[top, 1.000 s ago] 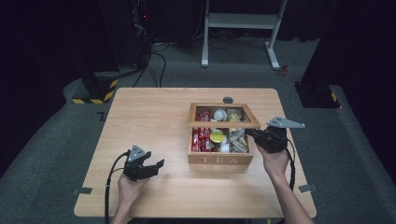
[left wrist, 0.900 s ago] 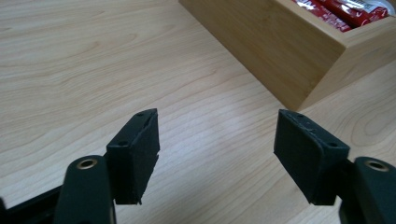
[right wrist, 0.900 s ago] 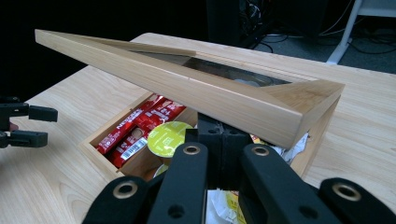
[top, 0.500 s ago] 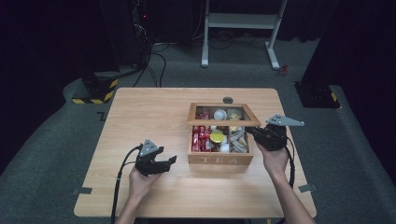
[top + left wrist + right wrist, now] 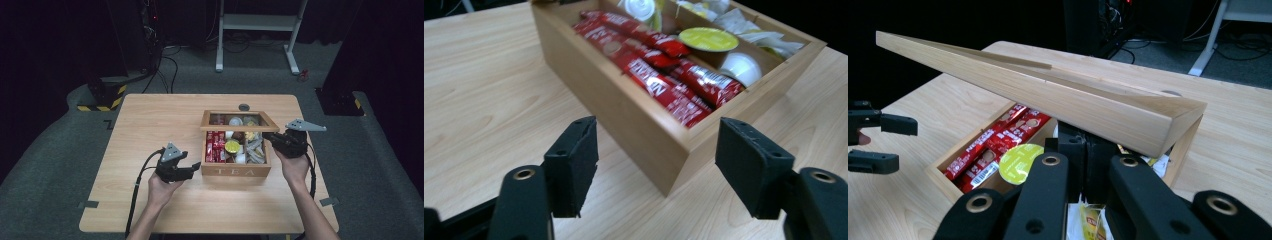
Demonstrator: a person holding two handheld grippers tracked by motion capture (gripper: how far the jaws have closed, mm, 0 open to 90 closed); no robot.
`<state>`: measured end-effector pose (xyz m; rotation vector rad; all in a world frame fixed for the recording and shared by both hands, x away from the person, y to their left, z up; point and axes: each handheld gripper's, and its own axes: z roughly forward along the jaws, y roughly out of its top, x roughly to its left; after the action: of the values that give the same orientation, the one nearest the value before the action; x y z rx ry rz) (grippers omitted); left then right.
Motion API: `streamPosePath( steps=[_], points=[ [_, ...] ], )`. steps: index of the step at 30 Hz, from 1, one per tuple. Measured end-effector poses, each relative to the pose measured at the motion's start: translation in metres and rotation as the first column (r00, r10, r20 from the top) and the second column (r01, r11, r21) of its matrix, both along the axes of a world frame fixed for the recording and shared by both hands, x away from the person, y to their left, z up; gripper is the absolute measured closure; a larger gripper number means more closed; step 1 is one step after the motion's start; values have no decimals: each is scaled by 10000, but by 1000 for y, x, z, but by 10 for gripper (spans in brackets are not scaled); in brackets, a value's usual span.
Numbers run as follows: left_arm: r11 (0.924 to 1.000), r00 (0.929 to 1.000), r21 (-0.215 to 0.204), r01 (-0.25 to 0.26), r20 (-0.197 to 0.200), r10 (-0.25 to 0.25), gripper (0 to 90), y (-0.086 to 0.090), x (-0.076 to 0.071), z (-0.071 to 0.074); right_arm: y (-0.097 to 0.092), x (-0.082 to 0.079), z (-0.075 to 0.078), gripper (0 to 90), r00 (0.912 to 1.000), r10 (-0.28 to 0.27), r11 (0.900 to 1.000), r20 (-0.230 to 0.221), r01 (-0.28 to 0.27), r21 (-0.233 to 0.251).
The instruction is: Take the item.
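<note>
- Wooden box [image 5: 235, 171]: stands on the light wooden surface [image 5: 150, 120], right of its middle, with the letters "TEA" on the near wall. Its hinged lid [image 5: 239, 120] is raised at the far side; in the right tool view the lid [image 5: 1048, 95] slants above the open compartments.
- Right tool [image 5: 276, 138]: held by the person's right hand [image 5: 294, 167] at the right side of the box. Its jaws are drawn together on the edge of the lid, whose end sits just above the closed jaws in the right tool view.
- Left tool [image 5: 194, 167]: held by the person's left hand [image 5: 162, 187], low over the surface just beside the left near corner of the box. Its jaws have just been closing but stand apart with nothing pressed between them; in the left tool view the corner of the box [image 5: 664, 150] lies ahead, between the two black pads [image 5: 574, 165].
- Red sachets [image 5: 659, 75]: lie lengthwise in the left compartment, packed side by side.
- Yellow-topped pod [image 5: 708, 39]: lies in the middle compartment, with a white pod [image 5: 740, 67] just beside it.
- Paper-wrapped bags [image 5: 255, 147]: fill the right compartment; details too small to tell.
- Cable [image 5: 136, 192]: trails from the left tool toward the near edge of the surface.
</note>
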<state>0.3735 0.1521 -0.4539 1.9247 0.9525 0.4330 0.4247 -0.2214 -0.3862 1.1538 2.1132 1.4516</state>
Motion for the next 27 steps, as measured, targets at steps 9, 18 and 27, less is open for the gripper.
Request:
streamPosePath(
  steps=[9,18,27],
  points=[
    [9994,9994,-90,346,47,-346,346,-21,13,8,0,5,5,879,10000,-34,9999,48,34,147],
    [9973,9973,92,728,129,-730,331,-44,24,14,0,9,9,877,10000,-44,9998,23,44,208],
    [9945,9951,370,985,46,-987,316,-67,35,14,1,13,14,875,9999,-126,9996,15,126,247]
  ],
)
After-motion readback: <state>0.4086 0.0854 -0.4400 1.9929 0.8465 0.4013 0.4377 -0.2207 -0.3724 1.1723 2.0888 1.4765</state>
